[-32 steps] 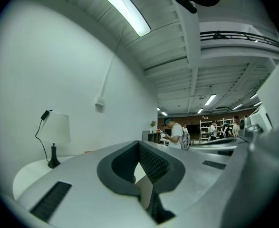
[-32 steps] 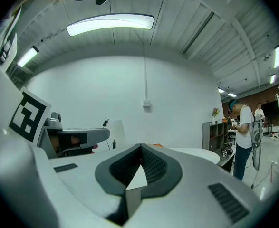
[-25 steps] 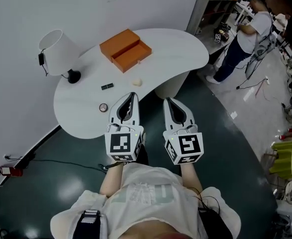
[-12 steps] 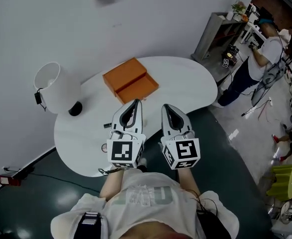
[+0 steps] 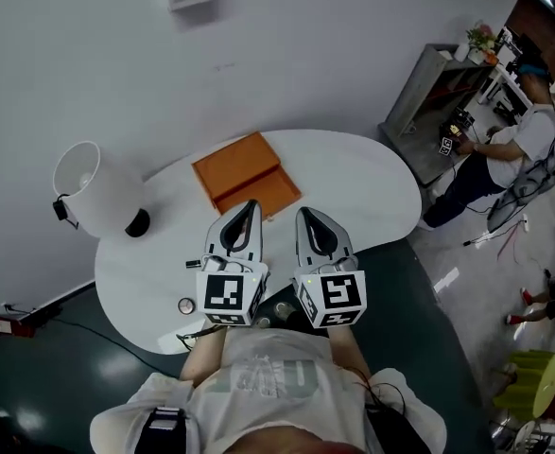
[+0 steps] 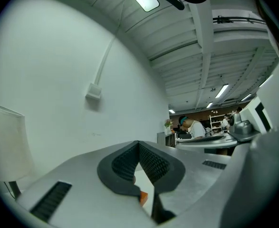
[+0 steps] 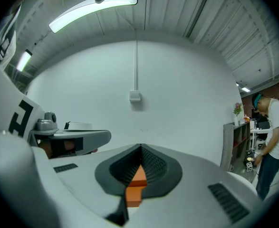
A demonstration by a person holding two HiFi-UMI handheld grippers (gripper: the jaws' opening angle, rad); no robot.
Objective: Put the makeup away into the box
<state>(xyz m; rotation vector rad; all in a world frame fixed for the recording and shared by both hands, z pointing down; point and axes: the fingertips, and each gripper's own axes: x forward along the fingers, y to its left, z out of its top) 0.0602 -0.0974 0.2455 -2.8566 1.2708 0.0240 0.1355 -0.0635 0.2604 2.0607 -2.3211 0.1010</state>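
Two hand-held grippers point level, side by side, over a white table (image 5: 362,178). The left gripper (image 5: 248,206) has its jaws pressed together with nothing between them. The right gripper (image 5: 305,214) is the same: jaws together, empty.

Just past both tips, at 12 o'clock, sits an orange box (image 5: 239,164), with what looks like a drawer pulled out toward the person. In each gripper view a sliver of orange shows through the gap below the closed jaws.

The makeup lies the other way, back from the tips and nearer the person. A small black stick (image 5: 194,264) sits at about 8 o'clock of the left gripper's tips, just beside that gripper's body. A small round compact (image 5: 186,305) sits at 7 o'clock, near the table's front edge. The stick's long axis seems to run roughly 9 to 3 o'clock, though it is too small to be sure.

Both pieces lie on the left, so the left gripper is likely the nearer one. It would need to draw back and open before any pickup. No makeup can be seen in the box.

A white lamp (image 5: 88,192) stands at the table's 9 o'clock edge.
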